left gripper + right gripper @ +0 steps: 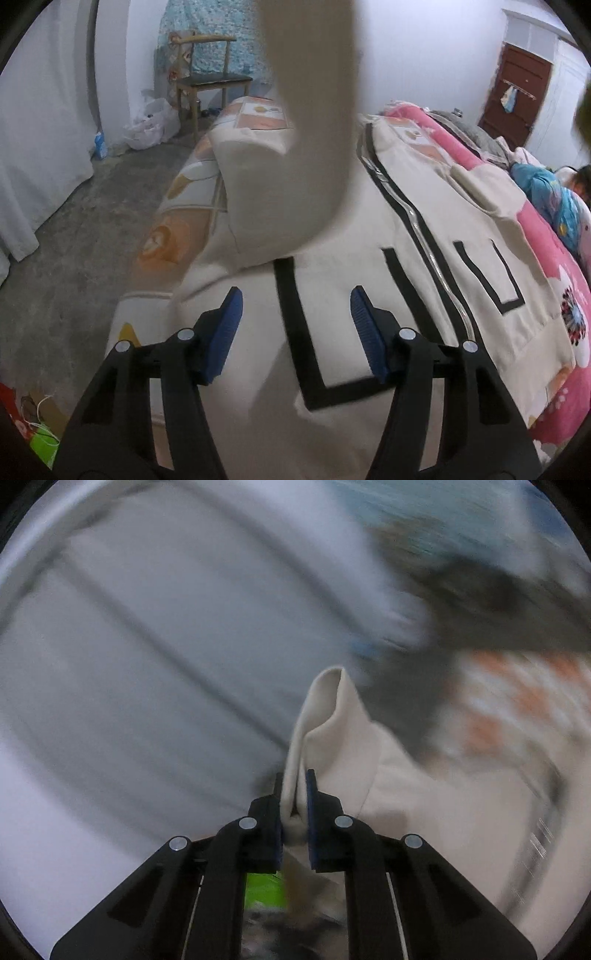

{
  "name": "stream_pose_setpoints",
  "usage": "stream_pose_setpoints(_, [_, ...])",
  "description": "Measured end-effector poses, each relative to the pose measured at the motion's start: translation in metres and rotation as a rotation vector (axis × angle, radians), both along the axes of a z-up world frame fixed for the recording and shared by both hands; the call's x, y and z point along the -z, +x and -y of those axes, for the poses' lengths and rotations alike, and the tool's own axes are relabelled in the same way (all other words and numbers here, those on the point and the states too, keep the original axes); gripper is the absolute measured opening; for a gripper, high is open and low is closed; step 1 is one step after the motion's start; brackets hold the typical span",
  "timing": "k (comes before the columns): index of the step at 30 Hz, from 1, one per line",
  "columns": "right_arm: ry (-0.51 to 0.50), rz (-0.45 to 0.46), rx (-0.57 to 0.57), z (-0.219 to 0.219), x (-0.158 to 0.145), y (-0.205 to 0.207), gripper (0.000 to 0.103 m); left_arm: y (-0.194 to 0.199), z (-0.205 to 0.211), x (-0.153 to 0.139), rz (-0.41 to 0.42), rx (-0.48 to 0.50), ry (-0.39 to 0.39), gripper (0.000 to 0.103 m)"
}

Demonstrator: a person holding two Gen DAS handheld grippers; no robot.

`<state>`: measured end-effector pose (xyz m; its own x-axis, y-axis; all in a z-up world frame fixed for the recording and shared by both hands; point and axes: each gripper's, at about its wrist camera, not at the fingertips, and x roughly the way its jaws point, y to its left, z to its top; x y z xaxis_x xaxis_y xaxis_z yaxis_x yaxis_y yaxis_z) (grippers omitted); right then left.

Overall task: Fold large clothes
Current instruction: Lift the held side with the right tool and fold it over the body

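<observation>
Cream cotton jacket (332, 229) lies spread over a bed (554, 266) with a pink flowered cover, front up, black zip (417, 221) running down its middle. Black angular trim marks both chest panels; a flapped pocket (476, 184) sits beyond the zip. One sleeve (317, 110) is lifted off the bed and hangs blurred across the left wrist view.

Right gripper (295, 794): jaws nearly together, pinching a fold of that cream cloth, background smeared by motion. Left gripper (295, 314): jaws part-way apart above the jacket body, nothing between the pads.

Judgement: sleeve fold-over in hand. Best done by carrying the sleeve flat across the chest, keeping the pinch near the cuff, while the left gripper pins the shoulder seam so the body does not drag.
</observation>
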<state>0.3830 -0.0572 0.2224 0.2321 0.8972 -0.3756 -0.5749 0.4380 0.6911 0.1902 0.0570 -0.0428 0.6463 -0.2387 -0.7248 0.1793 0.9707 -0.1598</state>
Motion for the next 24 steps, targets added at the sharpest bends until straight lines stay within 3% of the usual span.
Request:
stream_pose_setpoints(3, [0.065, 0.107, -0.007, -0.007, -0.044, -0.005, 0.01, 0.017, -0.006, 0.005, -0.025, -0.046, -0.002, 0.045])
stream_pose_setpoints(5, [0.053, 0.116, 0.052, 0.015, -0.037, 0.004, 0.01, 0.029, -0.01, 0.013, -0.053, -0.086, 0.03, 0.036])
stream_pose_setpoints(8, [-0.047, 0.058, 0.182, 0.065, 0.017, 0.024, 0.01, 0.042, -0.017, 0.026, -0.097, -0.137, 0.049, 0.026])
stream_pose_setpoints(12, [-0.201, -0.148, 0.37, 0.175, 0.138, 0.036, 0.01, 0.043, -0.02, 0.029, -0.095, -0.164, 0.067, 0.015])
stream_pose_setpoints(15, [-0.261, -0.283, 0.479, 0.247, 0.202, 0.017, 0.01, 0.042, -0.018, 0.03, -0.087, -0.172, 0.099, 0.012])
stream_pose_setpoints(20, [-0.291, -0.371, 0.556, 0.298, 0.256, -0.007, 0.01, 0.043, -0.017, 0.03, -0.085, -0.173, 0.122, 0.012])
stream_pose_setpoints(24, [-0.348, -0.328, 0.559, 0.302, 0.262, -0.012, 0.01, 0.041, -0.014, 0.032, -0.086, -0.172, 0.138, 0.011])
